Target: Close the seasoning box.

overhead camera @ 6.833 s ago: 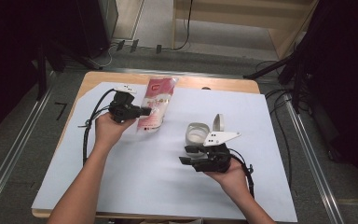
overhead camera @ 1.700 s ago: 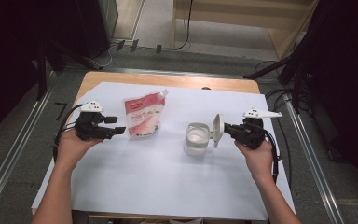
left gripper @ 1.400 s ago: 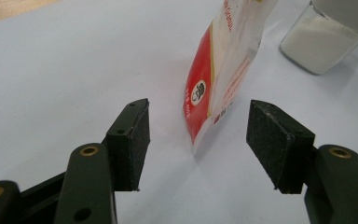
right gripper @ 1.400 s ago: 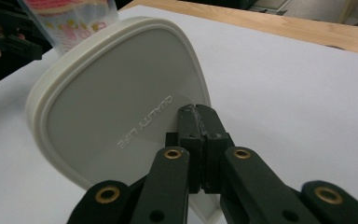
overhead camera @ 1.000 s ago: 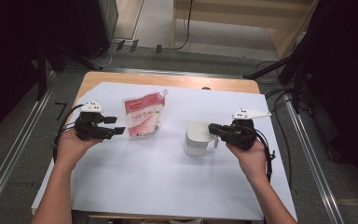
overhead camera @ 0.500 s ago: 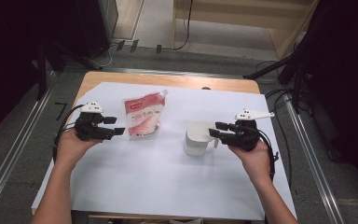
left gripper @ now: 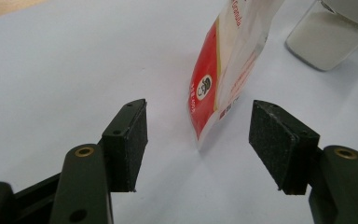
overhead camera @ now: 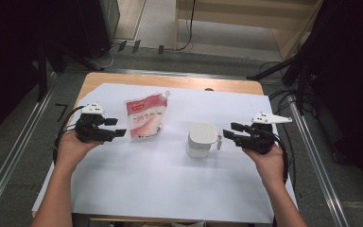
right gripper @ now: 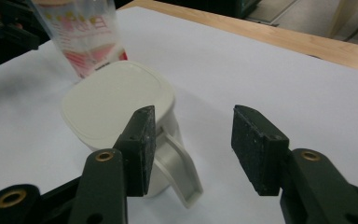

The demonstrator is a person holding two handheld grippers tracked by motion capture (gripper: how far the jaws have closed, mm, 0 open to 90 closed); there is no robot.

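Hovering just off the handle side of the white lidded jug (overhead camera: 201,140), the right gripper (overhead camera: 230,134) has its jaws apart and nothing between them; in the right gripper view its pads (right gripper: 142,149) sit beside the jug's handle (right gripper: 179,165), one of them overlapping the handle as seen from there, though I cannot tell whether it touches. The left gripper (overhead camera: 118,134), on the far side of the jug from the right one, also has its jaws wide apart and empty, and they point at the lower edge of the red-and-white refill pouch (overhead camera: 144,116), which lies flat on the white paper sheet (overhead camera: 170,189) covering the table.

To my eye the step in hand is taking hold of the jug. Doing it well means sliding the spread jaws in so that the thin handle loop stands squarely between the pads, then closing firmly, because a grip at the tip of the handle would let the jug swing.

As for containers: the jug stands upright with its lid (right gripper: 116,98) shut, so its contents are hidden. In the left gripper view its lower wall (left gripper: 324,42) looks pale and milky, but I cannot say whether that is filling. The pouch looks sealed, and I cannot make out what is inside it.
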